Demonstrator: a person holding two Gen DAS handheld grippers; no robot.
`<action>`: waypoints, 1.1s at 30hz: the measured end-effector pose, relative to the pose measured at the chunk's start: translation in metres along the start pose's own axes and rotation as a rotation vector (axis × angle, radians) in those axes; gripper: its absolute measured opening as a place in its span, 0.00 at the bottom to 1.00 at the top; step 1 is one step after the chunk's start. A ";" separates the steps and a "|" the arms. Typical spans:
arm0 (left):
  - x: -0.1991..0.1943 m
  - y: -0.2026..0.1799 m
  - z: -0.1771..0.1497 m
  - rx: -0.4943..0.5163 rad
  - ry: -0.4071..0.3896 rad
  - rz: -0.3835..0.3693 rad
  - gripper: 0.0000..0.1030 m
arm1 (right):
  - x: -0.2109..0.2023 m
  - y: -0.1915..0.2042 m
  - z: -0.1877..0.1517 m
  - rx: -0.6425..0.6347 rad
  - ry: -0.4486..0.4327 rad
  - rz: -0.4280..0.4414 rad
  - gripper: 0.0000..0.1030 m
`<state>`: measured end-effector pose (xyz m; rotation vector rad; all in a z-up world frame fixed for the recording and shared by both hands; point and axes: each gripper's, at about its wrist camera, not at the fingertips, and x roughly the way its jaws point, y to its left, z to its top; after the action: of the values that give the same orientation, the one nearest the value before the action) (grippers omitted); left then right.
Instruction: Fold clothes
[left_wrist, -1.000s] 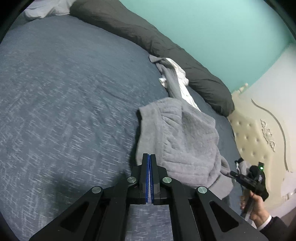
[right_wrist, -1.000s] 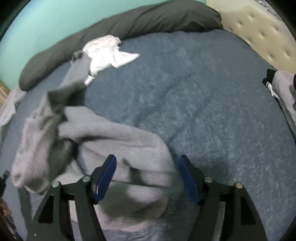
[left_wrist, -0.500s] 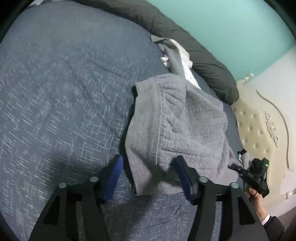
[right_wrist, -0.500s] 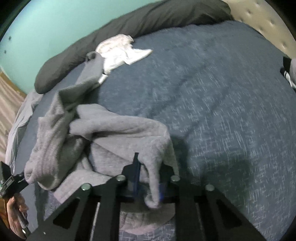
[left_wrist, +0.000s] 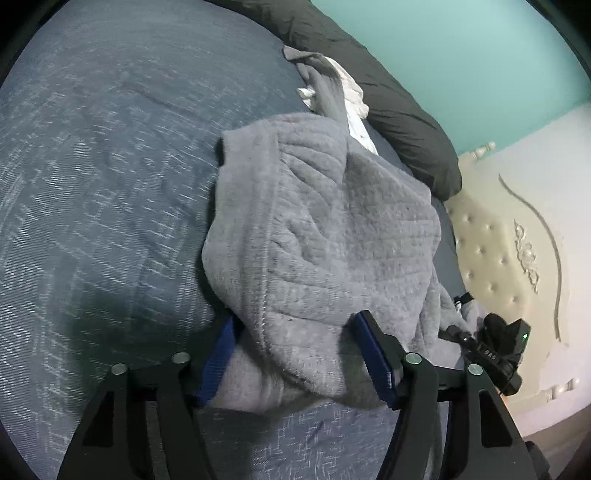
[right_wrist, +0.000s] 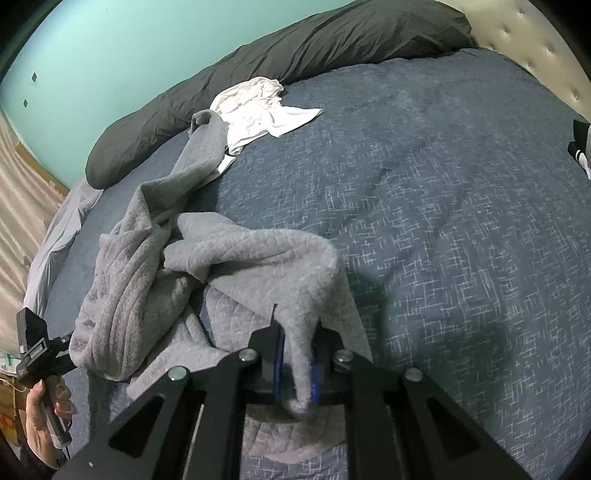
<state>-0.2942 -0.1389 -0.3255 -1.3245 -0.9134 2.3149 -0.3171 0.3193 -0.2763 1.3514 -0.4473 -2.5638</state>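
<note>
**Folding in progress: one grey garment, two tongs**

Lying bunched on the dark blue patterned bedspread (left_wrist: 92, 203): a grey quilted fleece garment (left_wrist: 325, 229). Right tongs (right_wrist: 295, 373) pinched on one edge; left tongs (left_wrist: 295, 354) spread wide, straddling the near hem. Advice: left should bite the hem squarely, then lift both level. Nearby: white crumpled shirt (right_wrist: 258, 107), charcoal bolster pillow (right_wrist: 295, 51), cream tufted headboard (left_wrist: 491, 251), teal wall (left_wrist: 461, 55).

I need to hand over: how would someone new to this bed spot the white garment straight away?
Start at the long dark grey pillow along the teal wall, at the far edge of the blue bedspread. The white garment lies crumpled right against it, with one leg of the grey quilted garment reaching up beside it. It is the only thin, bright white fabric there.
</note>
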 end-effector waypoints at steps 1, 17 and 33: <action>0.002 -0.003 -0.001 0.014 0.005 0.004 0.32 | 0.000 0.001 0.000 -0.003 -0.001 0.002 0.10; -0.107 -0.044 0.008 0.172 -0.174 0.124 0.05 | -0.086 0.043 0.025 -0.118 -0.180 0.038 0.05; -0.305 -0.131 0.033 0.302 -0.360 0.219 0.05 | -0.284 0.127 0.073 -0.323 -0.410 0.042 0.05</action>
<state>-0.1690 -0.2233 -0.0277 -0.9414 -0.4978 2.7856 -0.2136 0.3036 0.0252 0.7041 -0.1092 -2.7256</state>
